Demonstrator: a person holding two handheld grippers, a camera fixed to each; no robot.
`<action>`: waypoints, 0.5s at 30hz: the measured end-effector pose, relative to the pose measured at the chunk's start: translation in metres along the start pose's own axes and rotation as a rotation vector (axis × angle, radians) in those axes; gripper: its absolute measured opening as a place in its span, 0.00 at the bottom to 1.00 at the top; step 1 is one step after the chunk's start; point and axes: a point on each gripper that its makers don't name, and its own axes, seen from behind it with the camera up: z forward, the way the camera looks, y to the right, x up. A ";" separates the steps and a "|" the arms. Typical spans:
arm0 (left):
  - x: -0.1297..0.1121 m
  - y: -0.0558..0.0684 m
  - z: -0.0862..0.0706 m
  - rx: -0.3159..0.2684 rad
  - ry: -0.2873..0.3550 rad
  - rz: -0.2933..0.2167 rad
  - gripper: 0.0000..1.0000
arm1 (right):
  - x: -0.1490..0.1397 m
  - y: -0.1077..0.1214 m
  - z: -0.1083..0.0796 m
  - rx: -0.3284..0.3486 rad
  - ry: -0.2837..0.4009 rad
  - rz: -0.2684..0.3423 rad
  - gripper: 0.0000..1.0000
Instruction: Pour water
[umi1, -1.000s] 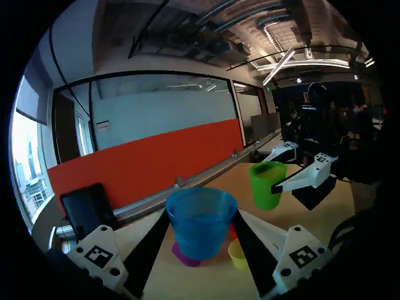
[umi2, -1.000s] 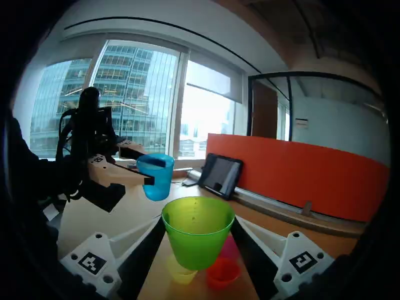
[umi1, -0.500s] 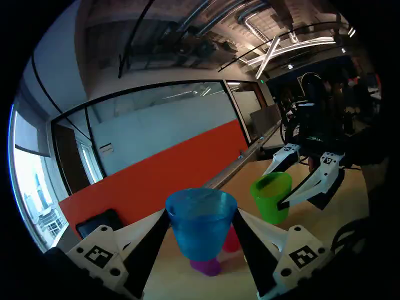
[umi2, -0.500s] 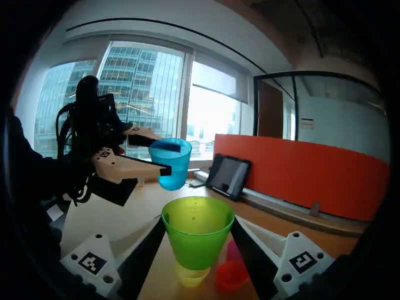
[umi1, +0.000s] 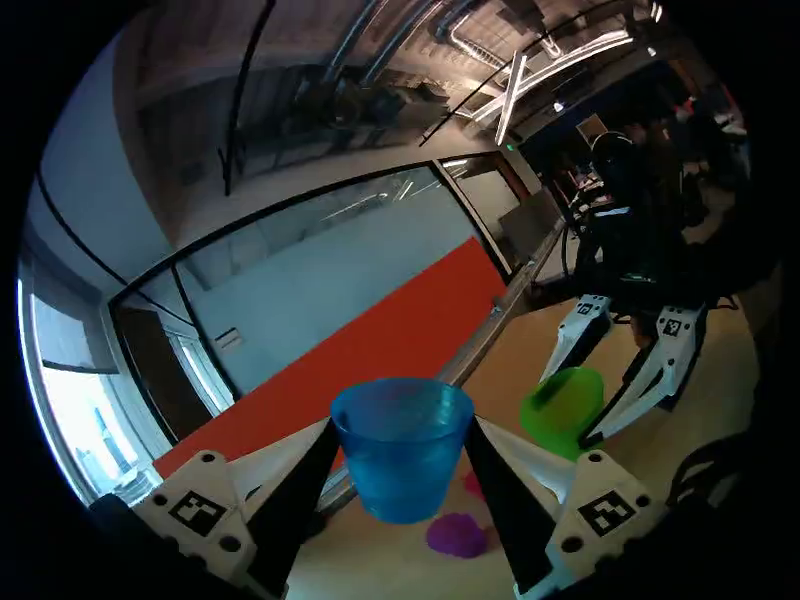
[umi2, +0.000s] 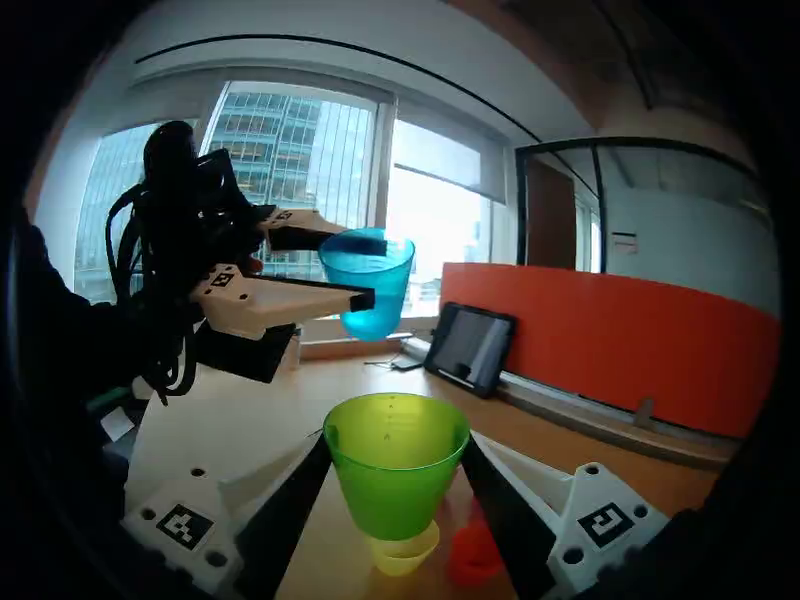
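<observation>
The left hand-held gripper (umi1: 402, 428) is clamped on the blue cup (umi1: 402, 460), both fingers pressing its sides. In the right gripper view it hangs high, up and to the left of the green cup (umi2: 396, 470) and slightly tilted, probably to start the pour. The right hand-held gripper (umi2: 396, 442) is clamped on the green cup and holds it upright above the desk (umi2: 230, 420) to receive the water. Small yellow (umi2: 403, 553) and red (umi2: 472, 555) cups lie below.
</observation>
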 end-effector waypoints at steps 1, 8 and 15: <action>0.002 -0.001 0.000 0.002 0.001 0.011 0.86 | -0.001 -0.001 0.000 0.003 -0.001 0.001 0.91; 0.017 -0.003 0.001 0.013 0.011 0.100 0.86 | -0.005 -0.009 0.003 0.022 -0.008 0.003 0.91; 0.030 -0.007 0.001 0.037 0.021 0.211 0.86 | -0.008 -0.014 0.004 0.035 -0.010 0.004 0.91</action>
